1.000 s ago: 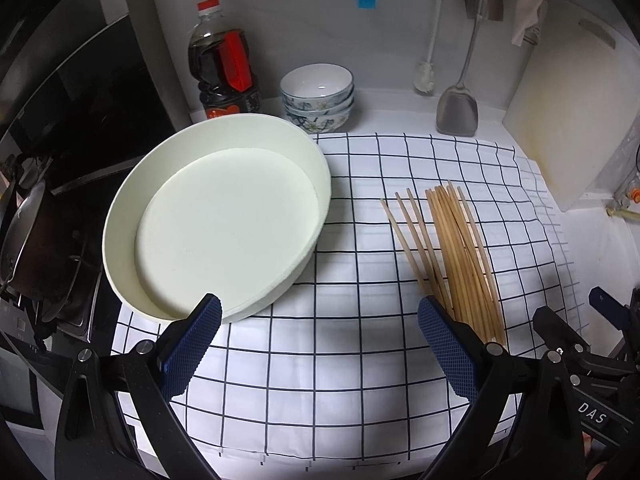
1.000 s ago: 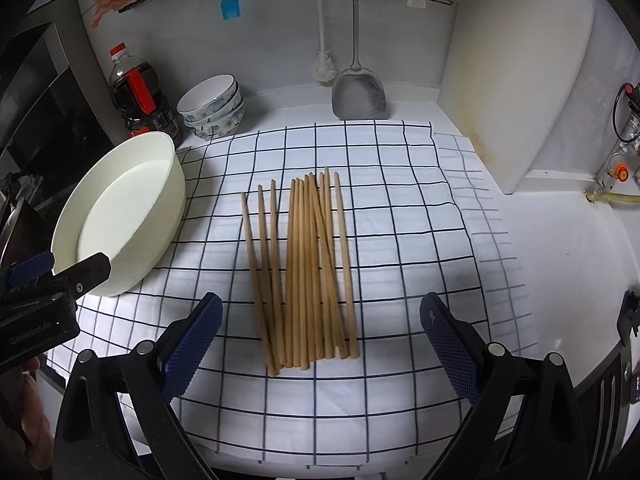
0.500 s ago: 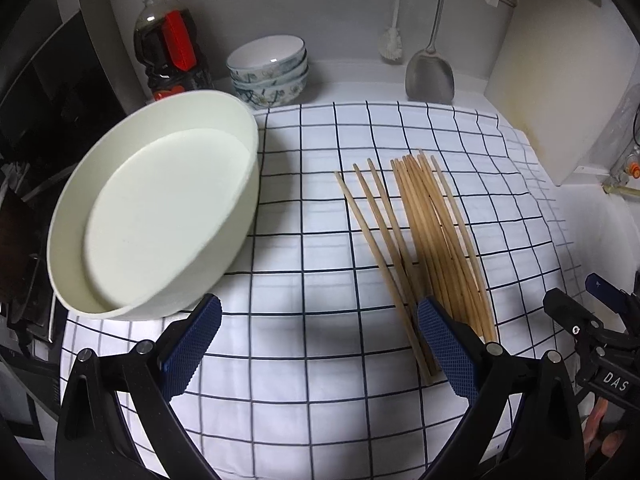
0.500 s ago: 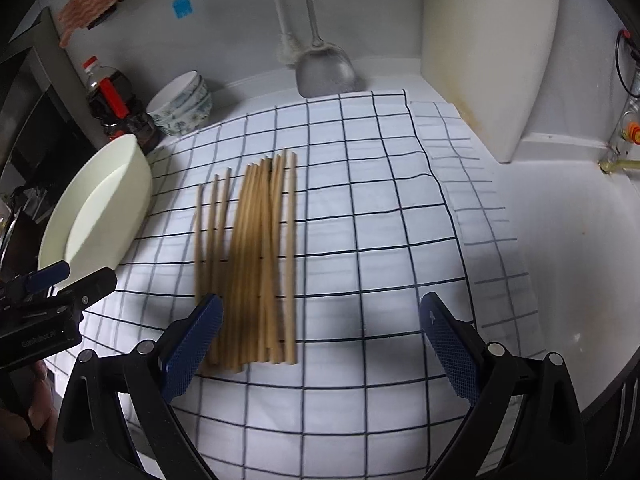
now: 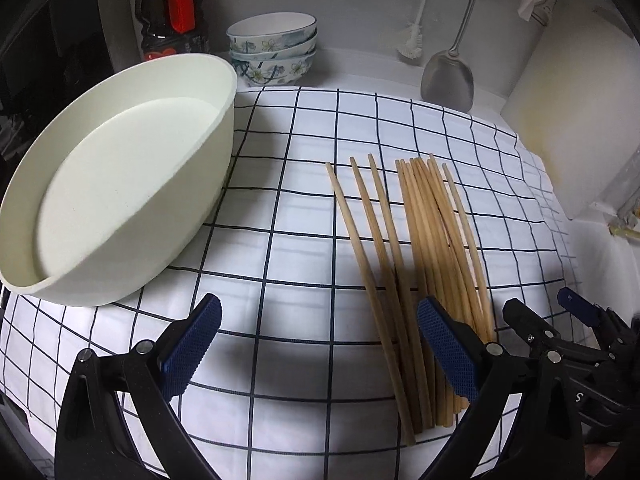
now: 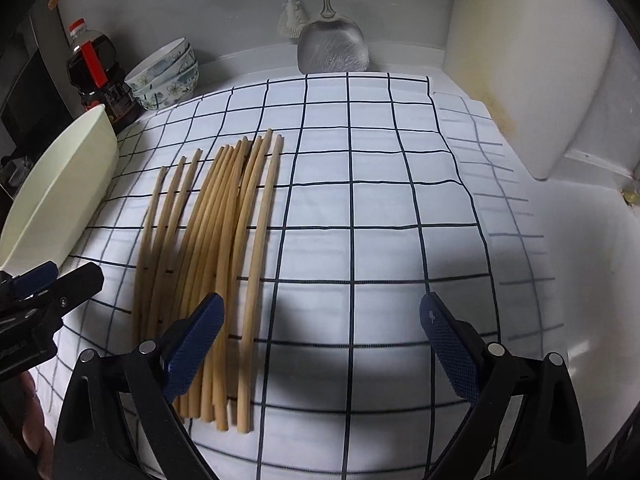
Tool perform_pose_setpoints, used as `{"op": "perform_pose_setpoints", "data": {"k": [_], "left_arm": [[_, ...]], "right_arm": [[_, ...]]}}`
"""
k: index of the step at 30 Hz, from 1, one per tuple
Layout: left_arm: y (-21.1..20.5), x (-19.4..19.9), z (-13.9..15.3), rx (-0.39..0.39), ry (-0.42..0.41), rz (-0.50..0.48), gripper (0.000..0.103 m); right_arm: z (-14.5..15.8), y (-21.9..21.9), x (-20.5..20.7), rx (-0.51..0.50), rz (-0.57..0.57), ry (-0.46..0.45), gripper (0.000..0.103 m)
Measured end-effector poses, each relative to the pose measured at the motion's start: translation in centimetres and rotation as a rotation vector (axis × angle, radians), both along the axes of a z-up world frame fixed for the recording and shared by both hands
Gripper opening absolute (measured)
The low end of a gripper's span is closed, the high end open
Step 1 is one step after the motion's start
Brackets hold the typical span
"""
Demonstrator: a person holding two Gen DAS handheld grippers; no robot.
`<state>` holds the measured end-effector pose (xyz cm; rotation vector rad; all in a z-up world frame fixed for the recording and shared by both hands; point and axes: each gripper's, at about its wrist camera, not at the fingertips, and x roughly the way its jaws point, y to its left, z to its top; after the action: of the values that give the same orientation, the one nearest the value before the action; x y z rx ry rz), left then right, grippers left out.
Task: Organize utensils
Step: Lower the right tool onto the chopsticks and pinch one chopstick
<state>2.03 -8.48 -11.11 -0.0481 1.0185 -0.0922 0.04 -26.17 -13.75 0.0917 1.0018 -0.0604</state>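
Left wrist view: left gripper (image 5: 318, 342) spread wide, nothing between its blue pads, low over the checked cloth (image 5: 280, 208). Chopsticks (image 5: 424, 256) lie loose on the cloth, centre-right of frame, fanned with thin tips toward the back wall. Their near ends sit just at and partly behind the right-hand pad (image 5: 448, 354); whether pad and sticks touch, cannot tell. The gap between the pads holds bare cloth only.

Cream oval basin (image 5: 192, 200) fills the left of the frame, tilted with its open face up and toward the camera, resting on the cloth, apart from the sticks with open cloth between. Right gripper (image 5: 568, 320) shows at lower right edge, close beside the sticks' near ends.

Right wrist view: right gripper (image 6: 322, 338) also wide open, empty. Chopsticks (image 6: 224, 232) left of centre; their near ends pass under the left-hand pad (image 6: 196, 344). The rest of the gap and everything to the right is bare cloth, then white counter (image 6: 580, 260).

Back edge: stacked bowls (image 5: 274, 50), dark sauce bottle (image 5: 172, 8), steel spatula (image 5: 448, 78), brush (image 5: 412, 40) against the wall. White board (image 6: 528, 60) leans at upper right, close to the cloth's right corner.
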Motion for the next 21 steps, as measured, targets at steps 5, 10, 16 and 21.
{"op": "perform_pose_setpoints", "data": {"k": [5, 10, 16, 21], "left_arm": [[-0.2, 0.3, -1.0, 0.030, -0.001, 0.005, 0.097], [-0.3, 0.5, -1.4, 0.031, 0.000, 0.008, 0.097], [-0.5, 0.9, -1.9, 0.044, 0.009, 0.016, 0.097], [-0.5, 1.1, -2.3, 0.077, 0.021, 0.022, 0.097]], "right_arm": [[-0.9, 0.1, 1.0, -0.029, 0.008, 0.004, 0.094], [-1.4, 0.5, 1.7, -0.071, 0.028, 0.015, 0.094], [-1.9, 1.1, 2.0, -0.122, 0.056, 0.031, 0.094], [-1.9, 0.6, 2.0, -0.141, 0.046, 0.023, 0.094]]}}
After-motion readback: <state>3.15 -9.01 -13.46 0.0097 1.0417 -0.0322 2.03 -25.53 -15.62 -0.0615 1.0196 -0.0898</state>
